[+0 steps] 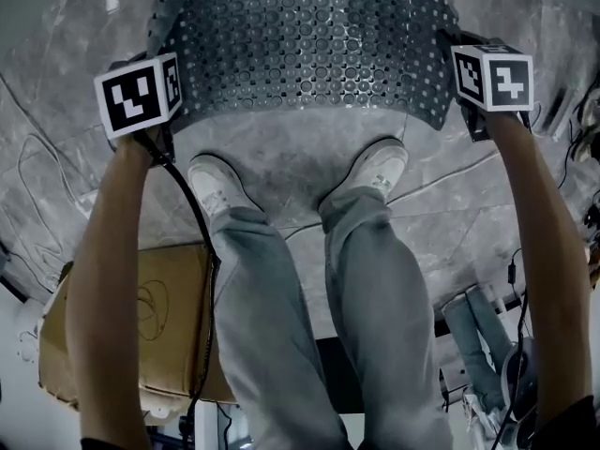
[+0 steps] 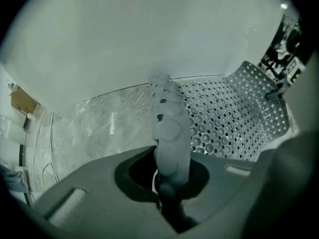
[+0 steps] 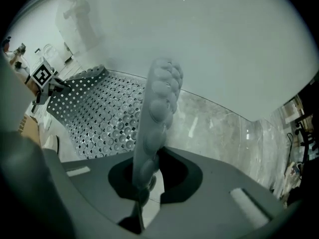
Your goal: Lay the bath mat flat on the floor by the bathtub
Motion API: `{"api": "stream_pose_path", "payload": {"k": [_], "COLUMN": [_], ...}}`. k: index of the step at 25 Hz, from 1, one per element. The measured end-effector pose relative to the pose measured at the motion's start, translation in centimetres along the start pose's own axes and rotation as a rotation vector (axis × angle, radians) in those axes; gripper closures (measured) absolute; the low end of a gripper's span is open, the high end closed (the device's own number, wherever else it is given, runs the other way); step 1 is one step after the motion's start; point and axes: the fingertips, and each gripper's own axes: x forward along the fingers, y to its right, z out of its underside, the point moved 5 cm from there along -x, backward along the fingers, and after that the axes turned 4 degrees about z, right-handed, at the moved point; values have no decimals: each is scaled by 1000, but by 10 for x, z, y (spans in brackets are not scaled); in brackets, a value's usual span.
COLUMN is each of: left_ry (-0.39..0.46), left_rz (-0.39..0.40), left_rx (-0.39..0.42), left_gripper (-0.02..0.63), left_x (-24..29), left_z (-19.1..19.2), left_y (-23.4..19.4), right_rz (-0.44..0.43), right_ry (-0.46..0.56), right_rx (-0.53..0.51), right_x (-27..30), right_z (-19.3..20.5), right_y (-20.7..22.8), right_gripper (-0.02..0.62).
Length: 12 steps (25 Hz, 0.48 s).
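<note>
the grey marbled floor (image 1: 309,172) filled most of the head view. in both gripper views the pale, smooth side of the bathtub (image 2: 149,44) rose from it just past the mat. the bath mat (image 1: 309,45), a grey sheet covered in round suckers and small holes, was spread wide in front of the person, stretched crosswise between the two grippers. its near edge was off the floor, curved between its two near corners and casting a shadow on the marble. whether the far edge touched the floor could not be told.

the person's legs (image 1: 281,326) in light trousers stood just behind that near edge. a cardboard box (image 1: 169,317) sat on the floor to their left.

the left gripper (image 2: 167,190) pointed steeply down, its jaws clamped on the mat's near left corner. a strip of the mat stood up from the slot between them, and the rest fanned away to the right. the right gripper (image 3: 142,198) was likewise pinched tight on the near right corner, with the mat spreading off to its left.

two white shoes (image 1: 217,184) were planted near the mat's edge, not touching it. a black cable (image 1: 192,214) trailed down from the left gripper.
</note>
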Motion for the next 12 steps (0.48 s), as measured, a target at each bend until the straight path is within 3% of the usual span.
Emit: {"api": "stream_pose_path", "payload": {"k": [5, 12], "left_ry": [-9, -7], "left_rz": [-22, -53], "left_rx": [-34, 11], "left_gripper": [583, 580], "left_x": [13, 30], "left_z": [10, 16], "left_y": [-16, -25], "right_rz": [45, 110], "right_ry": [-15, -24], "right_rx": [-13, -13], "right_x": [12, 34], "right_z": [15, 30], "right_y": [-3, 14], "right_gripper": [568, 564]}}
